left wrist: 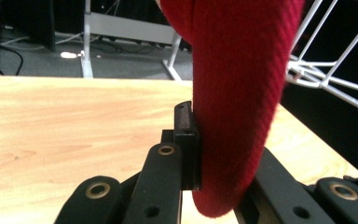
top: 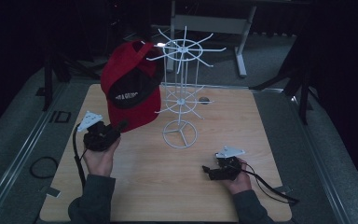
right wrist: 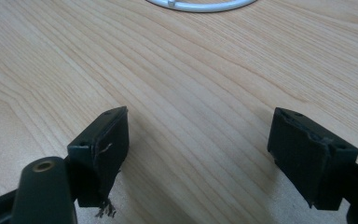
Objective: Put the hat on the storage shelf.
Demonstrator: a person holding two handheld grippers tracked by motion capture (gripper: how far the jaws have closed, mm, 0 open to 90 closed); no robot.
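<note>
Red cap (top: 131,88) sits at the table's 10 o'clock, brim pinched in your left hand-held gripper (top: 121,125), crown against the white wire rack (top: 182,88). Looks like mid-transfer, cap vs. rack; direction unclear. Next: keep the brim clamped and steer clear of the rack's prongs. Left forearm angled up toward 1 o'clock. Right hand-held gripper (top: 207,170) rests low at 5 o'clock, jaws spread, nothing in them.
</note>
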